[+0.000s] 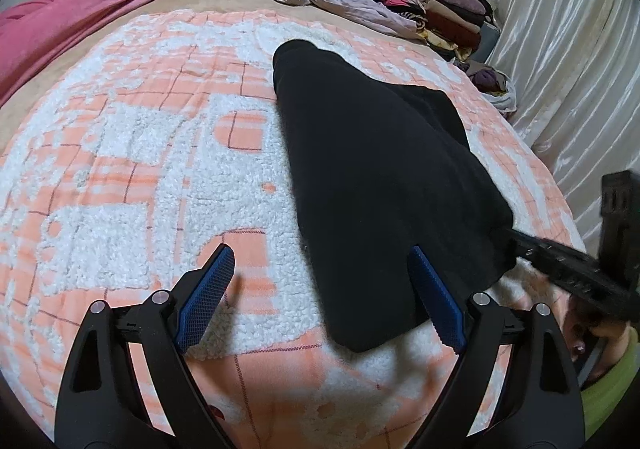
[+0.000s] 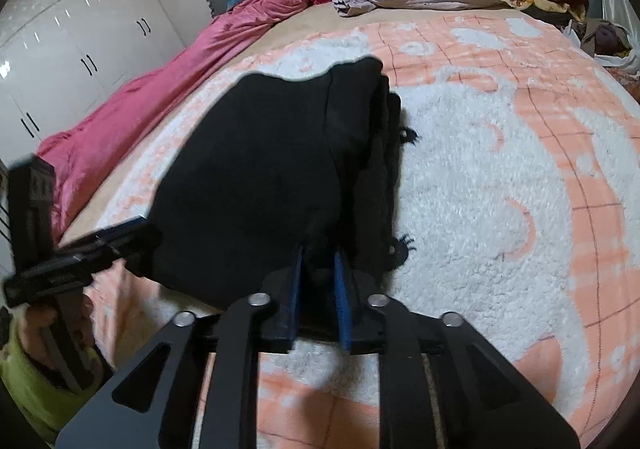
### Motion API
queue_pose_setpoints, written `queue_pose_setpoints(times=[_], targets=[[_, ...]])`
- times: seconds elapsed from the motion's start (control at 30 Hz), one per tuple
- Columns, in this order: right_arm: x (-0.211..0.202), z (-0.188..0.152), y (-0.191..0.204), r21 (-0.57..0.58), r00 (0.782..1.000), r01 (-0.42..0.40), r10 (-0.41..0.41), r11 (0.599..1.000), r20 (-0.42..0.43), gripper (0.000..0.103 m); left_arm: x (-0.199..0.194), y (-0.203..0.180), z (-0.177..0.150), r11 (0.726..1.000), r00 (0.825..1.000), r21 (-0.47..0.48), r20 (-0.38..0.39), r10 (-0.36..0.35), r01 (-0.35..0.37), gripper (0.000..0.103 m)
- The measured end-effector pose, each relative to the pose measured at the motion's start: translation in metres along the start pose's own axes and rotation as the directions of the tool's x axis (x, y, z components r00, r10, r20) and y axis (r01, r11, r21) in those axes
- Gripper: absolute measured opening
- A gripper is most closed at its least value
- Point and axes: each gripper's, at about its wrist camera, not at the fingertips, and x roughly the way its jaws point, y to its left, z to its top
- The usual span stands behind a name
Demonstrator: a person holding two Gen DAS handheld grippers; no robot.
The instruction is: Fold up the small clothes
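Right gripper: black jointed frame, blue ribbed pads drawn close together and clenched on a bunched fold at the near edge of the black garment.

Left gripper: same build, black arms with silver rivets, blue cross-hatched pads. Jaws spread wide and released; the right-hand pad lies against the garment's near corner, the left-hand pad stands clear over the blanket, nothing pinched.

Black garment: soft, matte, thick knit or fleece, folded lengthwise into a long tapering shape with a rounded far end. It rests in the middle of the bed on the blanket, its near edge raised in the right gripper. Layered edges show along one side, with loose threads.

Blanket: fluffy white looped pile in blocky and curved patches over flat peach cloth with thin dark grid lines.

Sleeve: lime green fabric at the wrist of the hand holding the left gripper.

Pink cover: smooth, slightly shiny, rumpled in a long ridge along the bed's far side.

Clothes pile: stacked folded pieces in green, cream, purple and maroon, with a crumpled lilac garment beside them.

Curtain: glossy white satin in vertical pleats.

Wardrobe: glossy white doors, short black handles.
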Motion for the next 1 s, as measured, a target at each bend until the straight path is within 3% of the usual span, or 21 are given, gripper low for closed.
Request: queue_pose_setpoints(times=[0.07,0.17,0.33,0.5,0.6,0.77,0.9,1.0], targets=[[-0.013,0.009,0.000,0.006,0.998,-0.007,0.006,1.000,0.058,0.047,-0.001,0.001,0.004,1.000,1.000,0.001,0.004,0.003,-0.003,0.081],[-0.020,0.026,-0.007,0.036,0.994,0.012,-0.016,0.999,0.110,0.064,0.001,0.004,0.014,1.000,1.000,-0.014,0.009,0.003,-0.003,0.081],[-0.004,0.058,-0.021,0.074,0.995,-0.003,-0.005,0.997,0.103,0.072,0.010,0.009,0.035,1.000,1.000,-0.024,0.003,0.000,0.001,0.081],[0.032,0.082,-0.039,0.152,0.999,-0.039,0.036,0.988,0.026,0.074,0.026,0.017,0.051,0.995,0.997,-0.076,-0.037,-0.068,0.065,0.085],[0.052,0.085,-0.049,0.182,0.999,-0.036,0.041,0.983,-0.027,0.075,0.038,0.021,0.057,0.990,0.993,-0.103,-0.062,-0.101,0.094,0.087],[0.077,0.081,-0.054,0.175,0.987,-0.102,0.122,0.979,-0.108,0.076,0.054,0.024,0.063,0.983,0.985,-0.122,-0.086,-0.148,0.137,0.087],[0.082,0.077,-0.058,0.179,0.980,-0.153,0.173,0.972,-0.100,0.077,0.065,0.025,0.065,0.978,0.980,-0.137,-0.097,-0.174,0.160,0.088],[0.087,0.077,-0.057,0.170,0.977,-0.174,0.192,0.970,-0.093,0.071,0.069,0.023,0.065,0.975,0.978,-0.144,-0.098,-0.183,0.168,0.088]])
